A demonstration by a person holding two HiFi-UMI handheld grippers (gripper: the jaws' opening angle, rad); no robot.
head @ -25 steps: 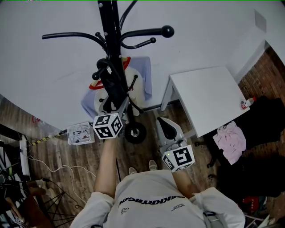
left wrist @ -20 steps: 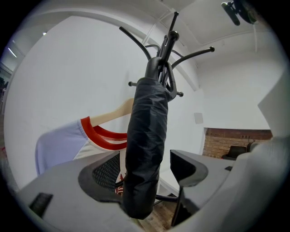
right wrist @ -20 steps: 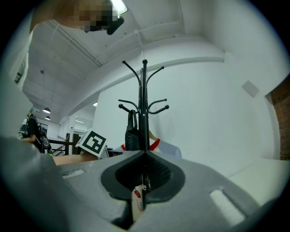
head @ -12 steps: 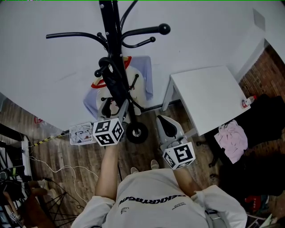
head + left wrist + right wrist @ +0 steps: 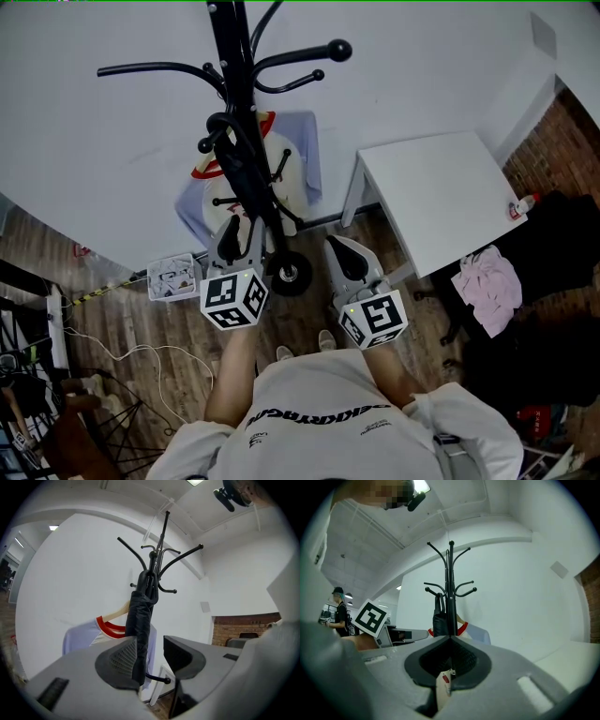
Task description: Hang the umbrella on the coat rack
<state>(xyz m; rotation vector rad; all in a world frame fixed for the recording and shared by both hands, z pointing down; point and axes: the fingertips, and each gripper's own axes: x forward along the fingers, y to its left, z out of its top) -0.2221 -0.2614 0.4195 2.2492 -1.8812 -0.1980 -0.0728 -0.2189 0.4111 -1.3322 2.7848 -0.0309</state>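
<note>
The umbrella (image 5: 246,173), black and folded, hangs on the coat rack (image 5: 228,56), its top hooked over a low arm of the black pole and its body hanging down beside the pole. Behind it, a pale shirt (image 5: 286,178) with a red collar hangs on a wooden hanger near the white wall. The left gripper (image 5: 242,239) is held level in front of the rack, and its fingers (image 5: 117,660) are released and are closing at this moment. In the left gripper view the lower end of the umbrella shows in the gap, close to the left pad and clear of the other one, so nothing is pinched. The right gripper (image 5: 345,258) is held beside it, near the leg of the white counter (image 5: 441,197), with its fingers clenched together. Low in their seam a small white piece (image 5: 443,686) with a red mark shows. I cannot tell what it is.
</note>
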